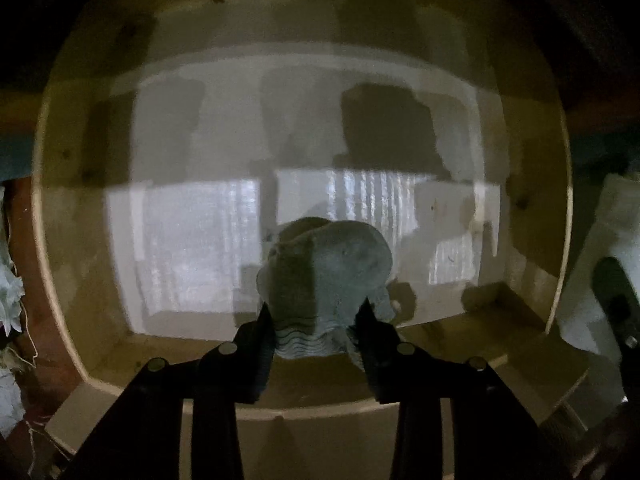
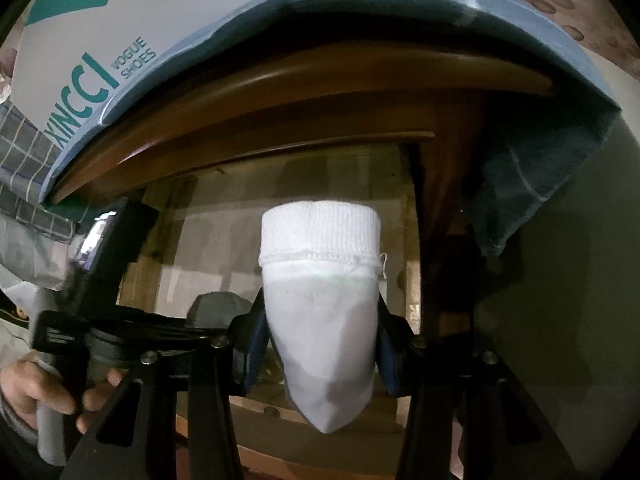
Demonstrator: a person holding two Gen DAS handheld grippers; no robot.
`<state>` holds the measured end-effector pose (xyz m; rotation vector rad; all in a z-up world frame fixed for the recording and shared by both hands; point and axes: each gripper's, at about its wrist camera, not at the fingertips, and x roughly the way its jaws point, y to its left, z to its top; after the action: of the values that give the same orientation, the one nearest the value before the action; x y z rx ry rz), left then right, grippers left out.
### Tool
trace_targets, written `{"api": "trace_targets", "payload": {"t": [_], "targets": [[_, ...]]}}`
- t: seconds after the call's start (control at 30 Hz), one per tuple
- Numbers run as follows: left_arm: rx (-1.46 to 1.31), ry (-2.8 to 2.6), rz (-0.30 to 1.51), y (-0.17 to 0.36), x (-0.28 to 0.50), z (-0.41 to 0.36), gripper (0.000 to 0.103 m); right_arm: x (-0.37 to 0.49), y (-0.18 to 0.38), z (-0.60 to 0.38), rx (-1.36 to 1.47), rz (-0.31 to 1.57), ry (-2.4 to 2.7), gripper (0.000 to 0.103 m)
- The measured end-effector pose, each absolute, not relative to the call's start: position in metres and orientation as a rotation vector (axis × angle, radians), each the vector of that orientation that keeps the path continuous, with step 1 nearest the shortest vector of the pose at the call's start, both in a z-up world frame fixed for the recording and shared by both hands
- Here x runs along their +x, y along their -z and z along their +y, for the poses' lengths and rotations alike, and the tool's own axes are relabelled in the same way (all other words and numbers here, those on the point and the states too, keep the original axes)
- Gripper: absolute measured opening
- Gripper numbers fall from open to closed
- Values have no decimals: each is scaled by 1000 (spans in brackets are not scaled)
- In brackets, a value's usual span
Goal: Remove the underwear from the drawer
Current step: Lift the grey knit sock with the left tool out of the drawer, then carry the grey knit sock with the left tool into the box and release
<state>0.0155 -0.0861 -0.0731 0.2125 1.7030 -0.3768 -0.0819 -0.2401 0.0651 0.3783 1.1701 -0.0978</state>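
Note:
In the left wrist view my left gripper [image 1: 318, 316] is shut on a rolled grey-green piece of underwear [image 1: 328, 272] and holds it over the open wooden drawer [image 1: 532, 200], whose pale bottom [image 1: 192, 240] shows beneath. In the right wrist view my right gripper [image 2: 320, 332] is shut on a rolled white piece of underwear [image 2: 320, 300] with a ribbed waistband, held in front of the drawer opening [image 2: 224, 216]. The left gripper's body [image 2: 80, 280] and the hand holding it show at the left of that view.
A dark wooden tabletop edge [image 2: 320, 88] overhangs the drawer, covered by a blue cloth [image 2: 540, 100]. A white shoe box [image 2: 100, 40] sits on top at the left. The white roll and the right gripper show at the right edge of the left wrist view [image 1: 600, 272].

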Motion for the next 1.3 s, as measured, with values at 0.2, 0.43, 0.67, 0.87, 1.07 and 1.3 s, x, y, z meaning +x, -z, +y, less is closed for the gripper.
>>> {"api": "trace_targets", "payload": {"t": [0.2,0.43,0.67,0.87,1.07,1.3], "targets": [[171,406,1633,38,4,-64,37,-79,-60,-234,351,1186,80,43],[210,423,1509,-6,-11,-66,37,-79,-57,-233,331,1205,81,43],[207,453,1347,-66,-31,-46,37,-78,-57,-226,309,1215,86,43],[216,485,1224,-117,-47,-35,37,-79,-57,-225,283,1219,81,43],[211,503,1108,-175,-57,-22,37,-80,-57,-224,279,1221,80,43],[189,489,954,-261,-40,-12,37,-80,-58,-221,282,1214,78,43]]}}
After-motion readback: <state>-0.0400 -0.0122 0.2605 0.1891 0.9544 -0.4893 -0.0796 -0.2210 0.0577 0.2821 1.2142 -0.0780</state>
